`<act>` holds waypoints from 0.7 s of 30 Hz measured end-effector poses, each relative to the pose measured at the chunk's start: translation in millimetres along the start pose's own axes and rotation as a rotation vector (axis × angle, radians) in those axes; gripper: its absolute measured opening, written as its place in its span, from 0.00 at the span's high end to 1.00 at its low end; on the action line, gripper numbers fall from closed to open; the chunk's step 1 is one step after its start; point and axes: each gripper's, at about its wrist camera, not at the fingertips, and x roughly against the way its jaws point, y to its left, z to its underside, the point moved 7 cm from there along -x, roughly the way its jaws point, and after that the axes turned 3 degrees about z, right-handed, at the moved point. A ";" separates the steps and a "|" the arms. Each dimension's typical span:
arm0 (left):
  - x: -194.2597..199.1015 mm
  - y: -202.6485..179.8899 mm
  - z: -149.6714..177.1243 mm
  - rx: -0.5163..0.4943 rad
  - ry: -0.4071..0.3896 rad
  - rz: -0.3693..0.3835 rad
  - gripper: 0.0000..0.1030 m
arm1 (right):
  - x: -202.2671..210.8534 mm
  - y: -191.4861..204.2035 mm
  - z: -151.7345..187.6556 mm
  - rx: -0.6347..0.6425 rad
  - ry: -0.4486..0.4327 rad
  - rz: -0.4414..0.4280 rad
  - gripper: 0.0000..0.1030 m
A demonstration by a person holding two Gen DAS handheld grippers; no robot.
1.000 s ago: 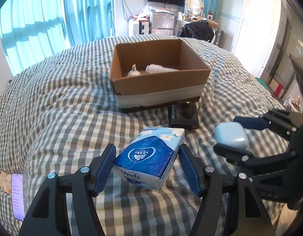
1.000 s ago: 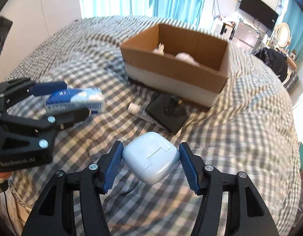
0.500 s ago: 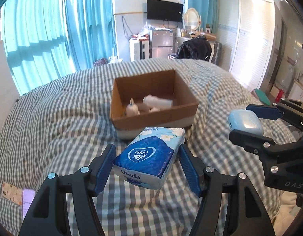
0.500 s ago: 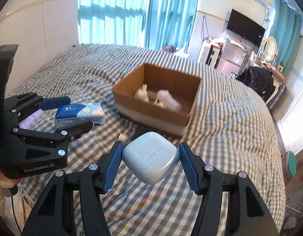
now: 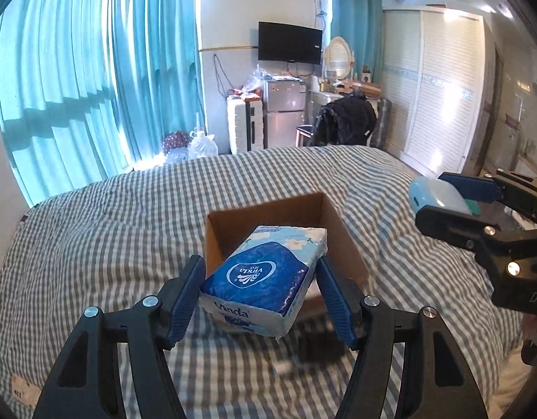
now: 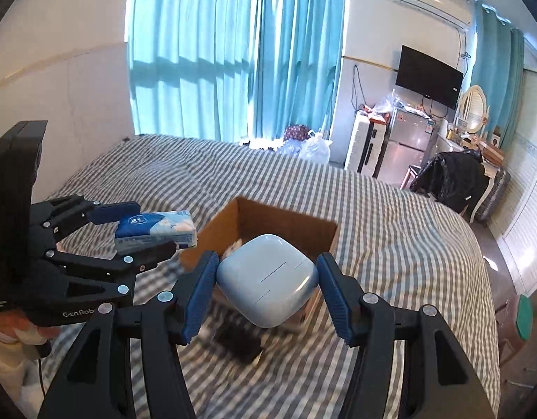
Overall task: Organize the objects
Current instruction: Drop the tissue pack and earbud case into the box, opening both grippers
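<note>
My left gripper is shut on a blue Vinda tissue pack and holds it in the air in front of an open cardboard box on the checked bed. My right gripper is shut on a pale blue rounded case, also raised before the box. Each gripper shows in the other's view: the right one with the case at the right, the left one with the tissue pack at the left. Something white lies inside the box, mostly hidden.
A black flat object lies on the bed in front of the box. Teal curtains, a fridge, a TV and a wardrobe stand beyond the bed. A card lies at the bed's near left.
Both grippers have risen with their objects and tilted up, so the box looks smaller and lower and more of the room shows. Both grips are unchanged.
</note>
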 end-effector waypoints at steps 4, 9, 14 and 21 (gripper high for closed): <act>-25.6 9.9 -18.8 0.016 0.014 0.005 0.35 | -29.4 -9.3 -24.5 -0.006 0.011 -0.004 0.43; -61.6 21.3 -36.8 0.033 0.037 0.008 0.35 | -68.8 -13.6 -47.0 -0.007 0.026 0.010 0.43; -107.0 31.4 -41.4 0.024 0.085 -0.008 0.35 | -114.6 -15.3 -52.3 0.008 0.071 0.014 0.43; -179.0 22.2 -16.8 -0.030 0.161 0.007 0.35 | -191.3 -23.1 -34.3 -0.022 0.169 0.005 0.43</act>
